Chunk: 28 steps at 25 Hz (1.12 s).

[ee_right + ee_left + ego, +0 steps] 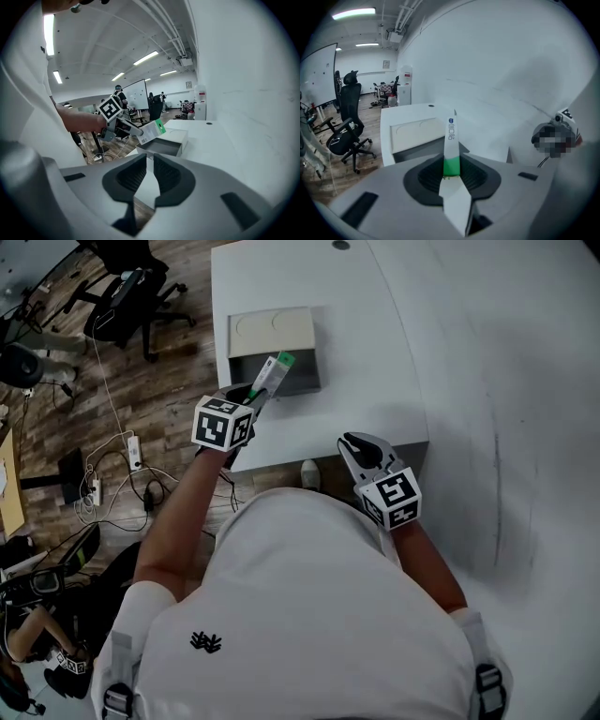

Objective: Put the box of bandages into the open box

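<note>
The box of bandages [274,369] is thin and white with a green end, and my left gripper [255,395] is shut on it. It hangs tilted over the near left corner of the open box [292,382], a grey tray with a beige lid behind it on the white table [375,352]. In the left gripper view the box of bandages [451,138] stands edge-on between the pads of the left gripper [451,168], with the open box [412,136] beyond. My right gripper [354,444] hovers at the table's front edge, shut and empty. From the right gripper [150,161] I see the bandages [152,131] above the open box [166,146].
A black office chair [127,296] stands on the wood floor left of the table. A power strip and cables [131,454] lie on the floor near my left arm. A white wall [525,381] borders the table on the right. A round cable hole [340,245] sits at the table's far side.
</note>
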Tool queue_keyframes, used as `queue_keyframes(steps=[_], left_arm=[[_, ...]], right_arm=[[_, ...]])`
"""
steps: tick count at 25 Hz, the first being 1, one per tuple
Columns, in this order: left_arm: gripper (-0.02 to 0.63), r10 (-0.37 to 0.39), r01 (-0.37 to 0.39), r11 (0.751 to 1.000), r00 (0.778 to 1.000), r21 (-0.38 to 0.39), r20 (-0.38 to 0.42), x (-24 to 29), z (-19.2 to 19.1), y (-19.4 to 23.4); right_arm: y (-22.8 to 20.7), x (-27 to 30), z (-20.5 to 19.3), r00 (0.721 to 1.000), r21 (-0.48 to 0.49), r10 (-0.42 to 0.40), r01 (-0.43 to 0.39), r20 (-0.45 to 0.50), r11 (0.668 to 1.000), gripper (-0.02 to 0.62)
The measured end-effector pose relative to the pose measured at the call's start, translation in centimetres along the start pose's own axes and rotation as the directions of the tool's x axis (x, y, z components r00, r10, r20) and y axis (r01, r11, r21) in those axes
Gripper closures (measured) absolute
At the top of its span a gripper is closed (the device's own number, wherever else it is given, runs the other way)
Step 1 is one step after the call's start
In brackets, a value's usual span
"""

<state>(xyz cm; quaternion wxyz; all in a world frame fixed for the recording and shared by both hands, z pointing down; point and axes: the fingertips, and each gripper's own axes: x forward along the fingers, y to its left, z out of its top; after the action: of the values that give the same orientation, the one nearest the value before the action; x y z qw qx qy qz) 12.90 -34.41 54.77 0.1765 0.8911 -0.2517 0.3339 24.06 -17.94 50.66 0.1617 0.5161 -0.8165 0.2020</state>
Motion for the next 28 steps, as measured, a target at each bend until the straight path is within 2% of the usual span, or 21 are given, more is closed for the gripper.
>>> queue_keyframes(steps=[12, 28], left_arm=[[0.514, 0.074, -0.059, 0.994, 0.985, 0.097, -0.158, 7.2, -0.7, 1.3], [0.512, 0.149, -0.094, 0.973, 0.954, 0.210, -0.261, 11.6, -2.2, 2.1]], right_arm=[[-5.9, 1.3, 0.5, 0.999, 0.031, 0.045, -0.045, 0.006, 0.999, 0.546], [-8.8, 1.3, -0.7, 0.999, 0.081, 0.036, -0.034, -0.012, 0.996, 0.546]])
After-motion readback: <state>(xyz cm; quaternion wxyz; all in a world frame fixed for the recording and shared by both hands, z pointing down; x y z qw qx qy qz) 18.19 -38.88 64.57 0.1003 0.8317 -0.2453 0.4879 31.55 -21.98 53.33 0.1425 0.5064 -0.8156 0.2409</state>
